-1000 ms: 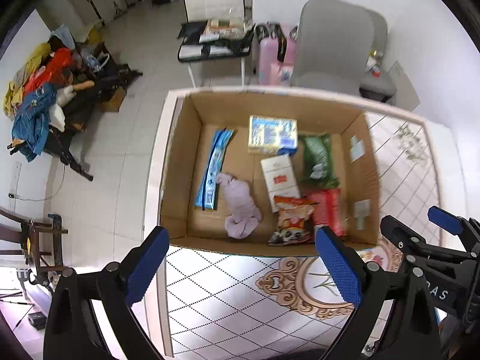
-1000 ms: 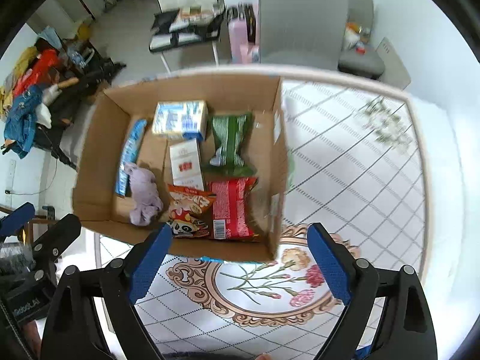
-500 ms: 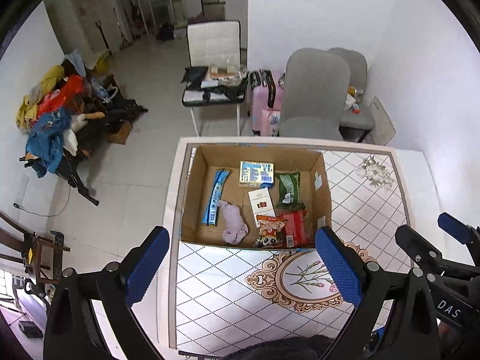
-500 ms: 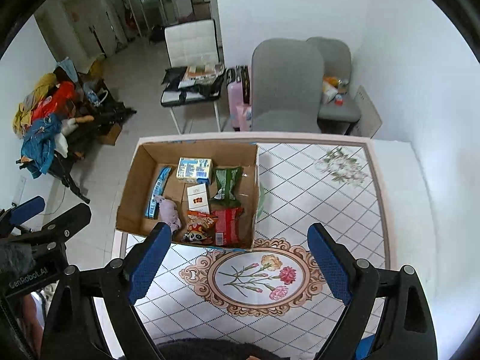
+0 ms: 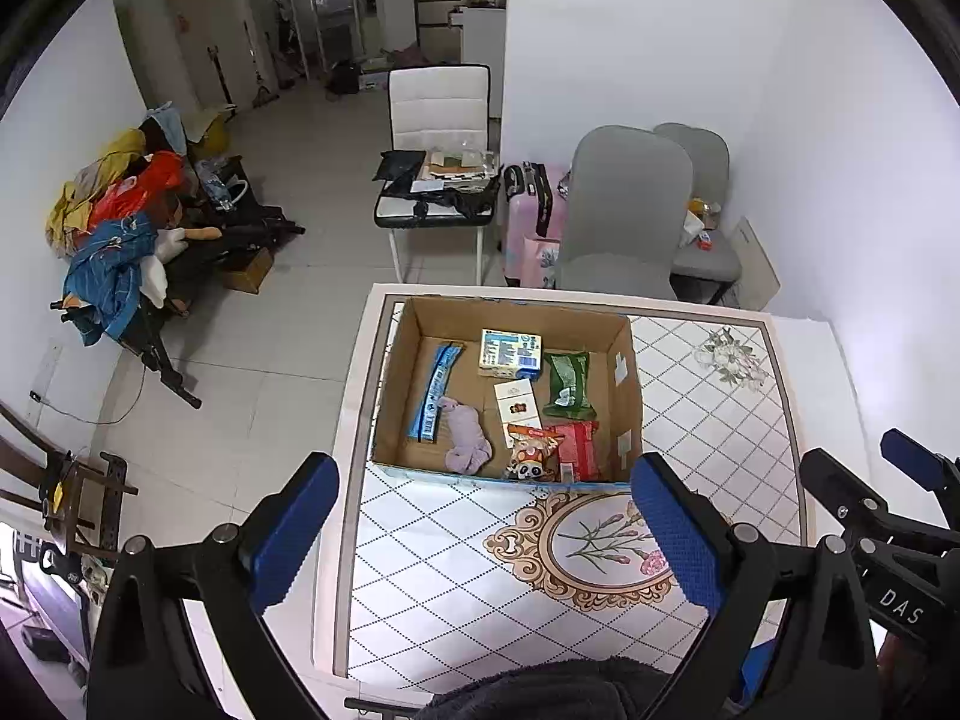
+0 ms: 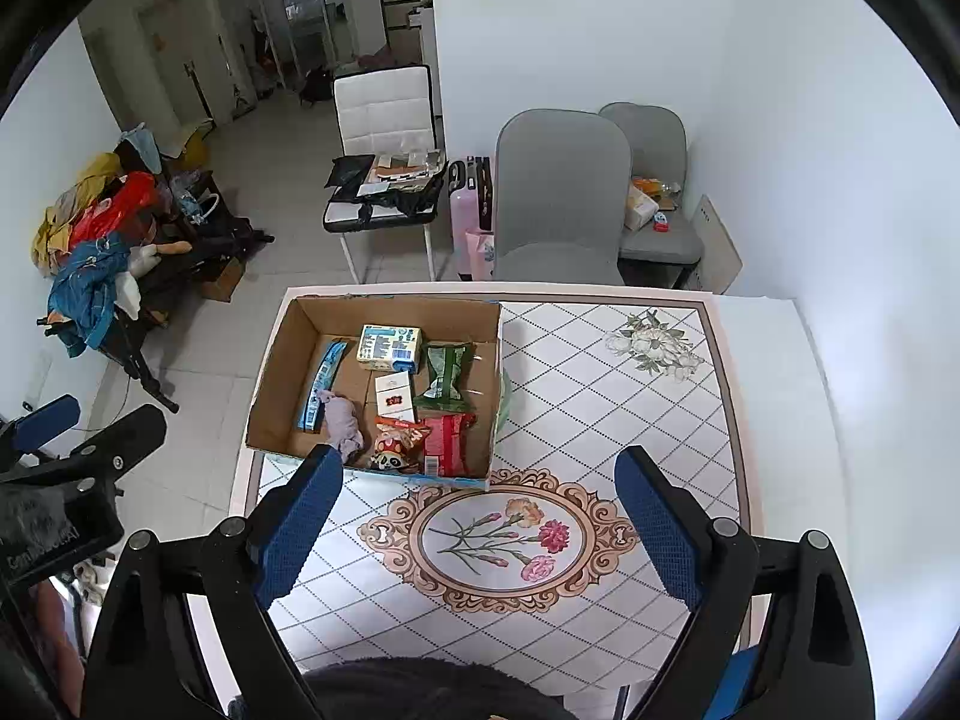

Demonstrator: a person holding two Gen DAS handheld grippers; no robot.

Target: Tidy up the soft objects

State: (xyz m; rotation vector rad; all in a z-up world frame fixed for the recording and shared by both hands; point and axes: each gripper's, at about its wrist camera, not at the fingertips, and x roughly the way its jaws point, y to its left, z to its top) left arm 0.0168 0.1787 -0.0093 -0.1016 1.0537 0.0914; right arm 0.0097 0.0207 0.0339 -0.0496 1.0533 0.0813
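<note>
Cardboard box (image 5: pixel 396 390) holds packets and a lilac cloth (image 5: pixel 465 435); left gripper (image 5: pixel 480 540) and right gripper (image 6: pixel 480 525) jaws apart, empty.

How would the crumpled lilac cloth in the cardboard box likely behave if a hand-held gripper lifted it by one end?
The lilac cloth lies bunched and folded, so it would probably droop limply. It looks thin, so likely light. Its soft folds suggest it won't roll or break.

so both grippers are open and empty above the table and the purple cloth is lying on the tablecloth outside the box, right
Not quite. The purple cloth lies inside the cardboard box, beside the blue packet, as the left wrist view shows. The rest holds: the left gripper and right gripper are open and empty.
</note>
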